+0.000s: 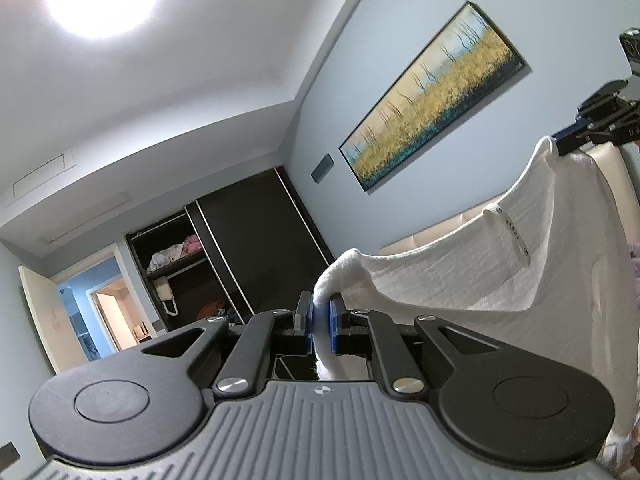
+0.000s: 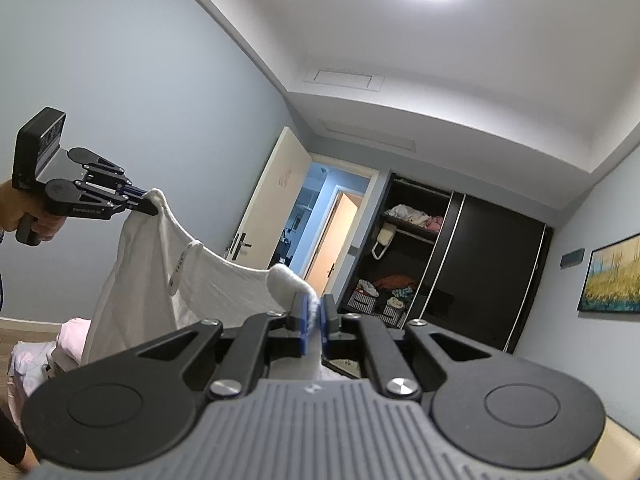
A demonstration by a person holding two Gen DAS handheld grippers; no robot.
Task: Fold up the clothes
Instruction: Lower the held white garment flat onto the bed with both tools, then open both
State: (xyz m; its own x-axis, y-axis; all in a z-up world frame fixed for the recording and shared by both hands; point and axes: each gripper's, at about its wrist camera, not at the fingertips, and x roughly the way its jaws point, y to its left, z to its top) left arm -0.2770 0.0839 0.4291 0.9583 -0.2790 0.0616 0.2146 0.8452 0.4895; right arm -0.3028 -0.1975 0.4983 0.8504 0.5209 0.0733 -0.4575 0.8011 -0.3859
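A white garment [image 1: 460, 276] hangs spread in the air between both grippers, its neckline sagging in a curve with a white neck tag [image 1: 512, 232] showing. My left gripper [image 1: 320, 312] is shut on one bunched shoulder corner. The right gripper [image 1: 560, 142] appears at the upper right, pinching the other corner. In the right wrist view my right gripper [image 2: 316, 312] is shut on a wad of the same garment [image 2: 152, 280]. The left gripper [image 2: 150, 202], held by a hand [image 2: 36, 216], grips the far corner. The garment's lower part hangs out of sight.
A dark wardrobe [image 2: 460, 272] with one side open and clothes on its shelves stands ahead, beside an open white door [image 2: 272, 200]. A landscape painting [image 1: 432, 96] hangs above a beige headboard [image 1: 440, 232]. Pink and white clothes [image 2: 48, 352] lie piled low on the left.
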